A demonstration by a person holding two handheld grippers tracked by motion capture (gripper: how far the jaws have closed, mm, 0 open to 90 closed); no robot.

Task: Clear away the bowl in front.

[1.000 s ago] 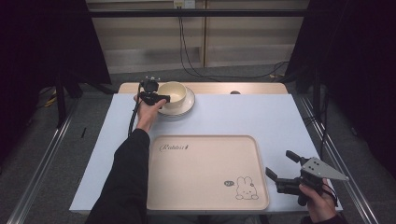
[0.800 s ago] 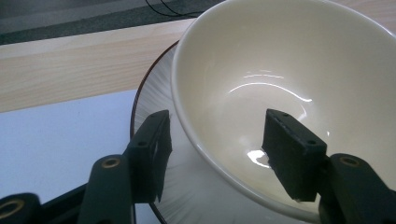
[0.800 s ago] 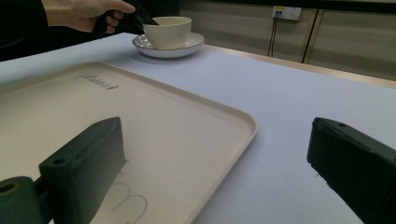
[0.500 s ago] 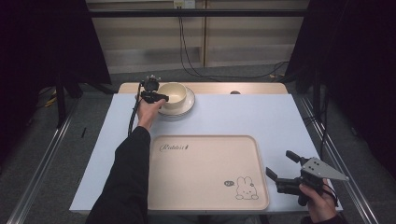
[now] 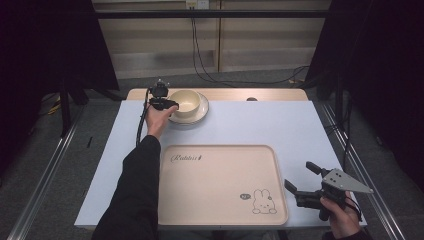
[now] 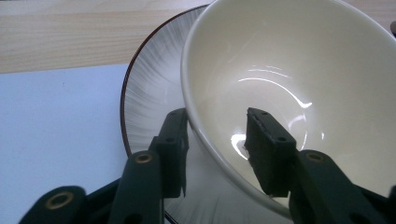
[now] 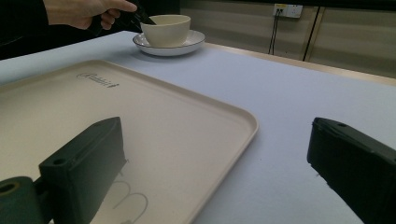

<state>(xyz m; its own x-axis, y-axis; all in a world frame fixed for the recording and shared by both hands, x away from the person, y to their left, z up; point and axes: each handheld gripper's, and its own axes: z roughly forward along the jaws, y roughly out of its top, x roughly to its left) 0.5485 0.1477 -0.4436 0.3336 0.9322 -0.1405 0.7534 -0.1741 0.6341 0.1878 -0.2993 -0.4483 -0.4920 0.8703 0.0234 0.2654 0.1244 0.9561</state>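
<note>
A cream bowl (image 5: 185, 101) stands on a grey-white streaked plate (image 5: 201, 116) at the far middle of the table. My left gripper (image 5: 167, 105) is at the bowl's left side. In the left gripper view the bowl (image 6: 303, 79) is close up on the plate (image 6: 149, 93). The left gripper (image 6: 217, 140) straddles the rim, one jaw outside the wall and one inside, with a gap still showing. My right gripper (image 5: 305, 180) rests open near the table's front right, just right of a beige rabbit-print tray (image 5: 220, 185). Nothing lies between its jaws (image 7: 215, 154).
The tray (image 7: 140, 107) covers the near middle of the pale blue table top (image 5: 280, 125). A strip of bare wood (image 5: 270, 94) runs along the far edge. From the right gripper view the bowl (image 7: 166, 29) and plate (image 7: 187, 46) stand far off, beyond the tray.
</note>
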